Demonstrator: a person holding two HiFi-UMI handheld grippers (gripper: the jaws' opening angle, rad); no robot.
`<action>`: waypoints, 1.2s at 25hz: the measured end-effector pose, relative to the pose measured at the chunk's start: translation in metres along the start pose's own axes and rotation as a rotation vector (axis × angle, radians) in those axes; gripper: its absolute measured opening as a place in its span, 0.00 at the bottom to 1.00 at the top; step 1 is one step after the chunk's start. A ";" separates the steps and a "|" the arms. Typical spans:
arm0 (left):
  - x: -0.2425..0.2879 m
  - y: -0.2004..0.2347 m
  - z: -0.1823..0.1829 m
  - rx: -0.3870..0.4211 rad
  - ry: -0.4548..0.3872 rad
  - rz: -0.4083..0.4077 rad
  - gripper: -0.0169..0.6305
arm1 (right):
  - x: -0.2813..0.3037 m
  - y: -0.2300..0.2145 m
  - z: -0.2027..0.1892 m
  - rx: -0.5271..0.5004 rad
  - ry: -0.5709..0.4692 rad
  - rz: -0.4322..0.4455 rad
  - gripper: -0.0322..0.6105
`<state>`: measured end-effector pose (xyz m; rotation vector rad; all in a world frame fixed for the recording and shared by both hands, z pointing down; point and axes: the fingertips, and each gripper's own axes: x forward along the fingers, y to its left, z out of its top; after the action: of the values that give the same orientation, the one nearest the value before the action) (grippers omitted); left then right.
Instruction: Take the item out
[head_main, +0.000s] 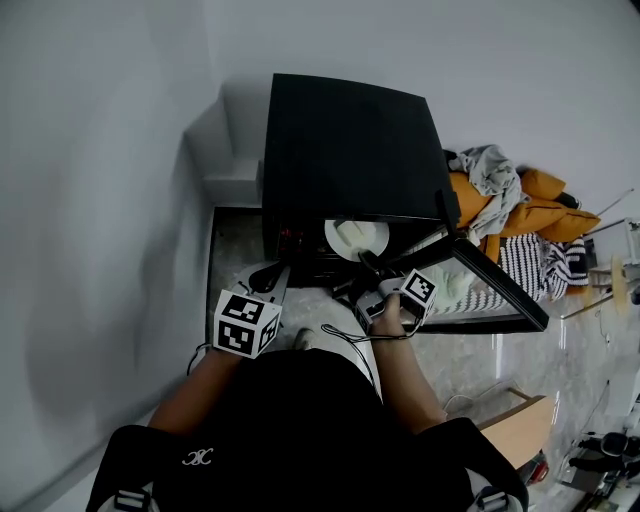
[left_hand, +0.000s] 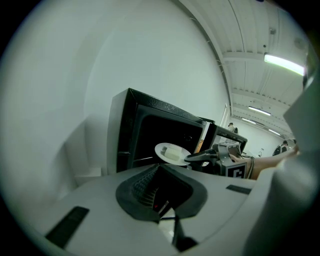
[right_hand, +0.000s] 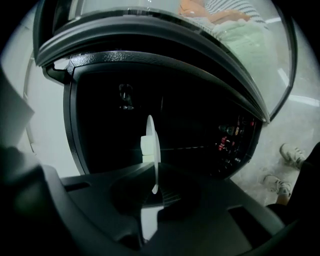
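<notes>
A black microwave (head_main: 350, 140) stands with its door (head_main: 490, 285) swung open to the right. At the mouth of the cavity hangs a white plate (head_main: 355, 238) carrying a pale block of food (right_hand: 146, 146). My right gripper (head_main: 368, 262) is shut on the plate's near rim; in the right gripper view the plate (right_hand: 150, 145) shows edge-on between the jaws. My left gripper (head_main: 272, 280) hovers left of the plate, in front of the microwave, shut and holding nothing. The left gripper view shows the plate (left_hand: 172, 151) held by the right gripper (left_hand: 200, 156).
A white wall runs close along the left. Orange and grey clothes (head_main: 510, 200) and a striped cloth (head_main: 520, 265) lie right of the door. A wooden piece (head_main: 515, 430) sits at lower right. White shoes (right_hand: 287, 152) stand on the marbled floor.
</notes>
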<state>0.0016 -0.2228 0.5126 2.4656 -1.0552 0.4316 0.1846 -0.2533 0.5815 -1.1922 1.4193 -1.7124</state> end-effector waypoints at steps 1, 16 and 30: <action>0.001 0.000 0.000 0.001 0.002 -0.004 0.03 | -0.003 0.000 0.000 0.010 -0.003 0.003 0.08; 0.010 -0.014 -0.005 0.015 0.035 -0.077 0.03 | -0.051 0.004 -0.011 0.033 -0.018 0.028 0.08; 0.022 -0.033 -0.004 0.044 0.041 -0.151 0.03 | -0.086 -0.011 -0.027 0.058 -0.032 0.021 0.08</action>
<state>0.0400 -0.2138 0.5169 2.5427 -0.8441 0.4597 0.1965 -0.1642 0.5699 -1.1641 1.3495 -1.7017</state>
